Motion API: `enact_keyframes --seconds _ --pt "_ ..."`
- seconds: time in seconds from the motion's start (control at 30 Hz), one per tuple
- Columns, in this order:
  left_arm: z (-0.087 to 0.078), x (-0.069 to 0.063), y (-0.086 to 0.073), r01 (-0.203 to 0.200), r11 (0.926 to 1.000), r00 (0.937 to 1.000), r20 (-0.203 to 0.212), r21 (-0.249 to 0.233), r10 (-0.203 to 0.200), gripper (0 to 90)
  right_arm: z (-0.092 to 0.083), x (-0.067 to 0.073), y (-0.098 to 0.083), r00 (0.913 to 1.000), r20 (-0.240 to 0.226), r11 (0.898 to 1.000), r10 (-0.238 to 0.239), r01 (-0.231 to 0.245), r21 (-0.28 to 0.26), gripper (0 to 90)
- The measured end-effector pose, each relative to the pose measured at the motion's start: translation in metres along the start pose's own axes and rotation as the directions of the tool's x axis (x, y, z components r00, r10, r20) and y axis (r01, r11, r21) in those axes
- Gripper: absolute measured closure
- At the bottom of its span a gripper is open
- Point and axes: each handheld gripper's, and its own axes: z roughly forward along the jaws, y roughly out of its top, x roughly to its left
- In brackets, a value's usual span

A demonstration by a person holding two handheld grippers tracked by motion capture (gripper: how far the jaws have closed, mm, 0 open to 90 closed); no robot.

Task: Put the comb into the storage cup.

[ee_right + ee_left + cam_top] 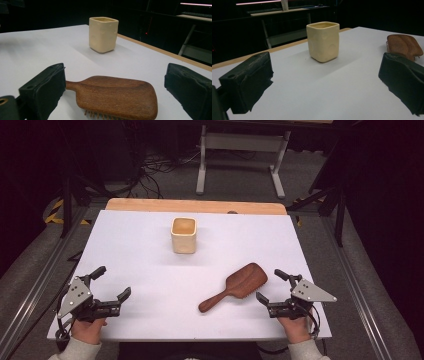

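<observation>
Start of the job, by the look of it: nothing gripped yet. Left tongs (111, 282) gaping, empty, near desk's (140, 265) front edge. Cup (183, 235) upright mid-desk, farther back. Brush (234, 286) flat, bristles down, just beside right tongs (268, 285), likewise gaping. Next, probably: straddle brush, clamp. White desk; dim room, cables on floor.

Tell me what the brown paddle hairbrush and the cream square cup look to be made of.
Brown paddle hairbrush: wood by the look of it, with visible grain and a smooth, slightly glossy stained back; pale pin-like bristles face the table, their material unclear. Cream square cup: probably glazed ceramic, going by its thick rounded rim, soft sheen and faint dimples, though moulded plastic or resin cannot be ruled out.
</observation>
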Motion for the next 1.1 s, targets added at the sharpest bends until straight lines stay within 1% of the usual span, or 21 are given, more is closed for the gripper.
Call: enact_keyframes --seconds 0.2,0.3,0.37,0.5,0.53,0.57,0.6,0.7,0.73,0.77,0.9,0.93,1.03,1.1 --pt "0.000 0.000 0.000 -0.003 1.0000 1.0000 -0.003 -0.003 0.003 0.1 0.002 0.000 0.002 1.0000 -0.009 1.000 0.004 -0.004 0.001 4.6" --pt "0.000 0.000 0.000 0.002 1.0000 1.0000 -0.002 -0.002 -0.002 0.1 0.004 0.000 0.005 0.9997 -0.023 1.000 0.008 -0.008 -0.002 4.6" --pt "0.000 0.000 0.000 0.000 1.0000 1.0000 -0.004 -0.003 0.000 0.1 0.009 0.001 0.009 0.9992 -0.039 1.000 0.001 0.000 0.010 4.6" --pt "-0.001 0.000 0.000 0.001 1.0000 1.0000 -0.005 -0.002 -0.001 0.1 0.019 0.003 0.018 0.9977 -0.067 1.000 -0.006 0.007 0.016 4.9" --pt "-0.001 0.000 0.001 0.001 1.0000 1.0000 -0.005 -0.002 -0.001 0.1 0.019 0.003 0.018 0.9977 -0.067 1.000 -0.006 0.007 0.016 4.9" --pt "-0.001 0.000 0.001 0.001 1.0000 1.0000 -0.004 -0.001 -0.001 0.1 0.022 0.004 0.020 0.9972 -0.075 1.000 -0.005 0.006 0.018 5.0" --pt "-0.001 0.000 0.001 0.001 1.0000 1.0000 -0.005 0.001 -0.001 0.2 0.030 0.005 0.025 0.9955 -0.095 1.000 -0.002 0.004 0.025 5.4" --pt "-0.001 0.000 0.000 0.001 1.0000 1.0000 -0.006 0.001 -0.001 0.1 0.037 0.006 0.028 0.9933 -0.115 1.000 0.002 0.002 0.031 5.7" --pt "-0.001 0.000 0.000 0.001 1.0000 1.0000 -0.004 0.001 -0.001 0.1 0.044 0.009 0.032 0.9916 -0.130 0.999 -0.003 0.009 0.044 6.0" --pt "-0.001 0.000 0.001 0.000 1.0000 1.0000 -0.006 0.003 0.000 0.1 0.047 0.010 0.034 0.9907 -0.136 0.999 -0.005 0.012 0.050 6.1" --pt "-0.001 0.000 0.001 -0.001 1.0000 1.0000 -0.004 0.001 0.001 0.2 0.060 0.016 0.041 0.9867 -0.162 0.998 -0.016 0.027 0.063 6.8" --pt "-0.001 0.000 0.000 -0.001 1.0000 1.0000 -0.003 0.002 0.001 0.2 0.060 0.016 0.041 0.9867 -0.162 0.998 -0.016 0.027 0.063 6.8" --pt "-0.001 0.000 0.000 -0.002 1.0000 1.0000 -0.002 0.002 0.002 0.1 0.070 0.020 0.045 0.9828 -0.183 0.996 -0.025 0.039 0.075 7.5" --pt "-0.001 0.000 0.000 -0.005 1.0000 1.0000 -0.004 0.002 0.005 0.1 0.079 0.024 0.050 0.9780 -0.207 0.995 -0.026 0.044 0.084 8.2"
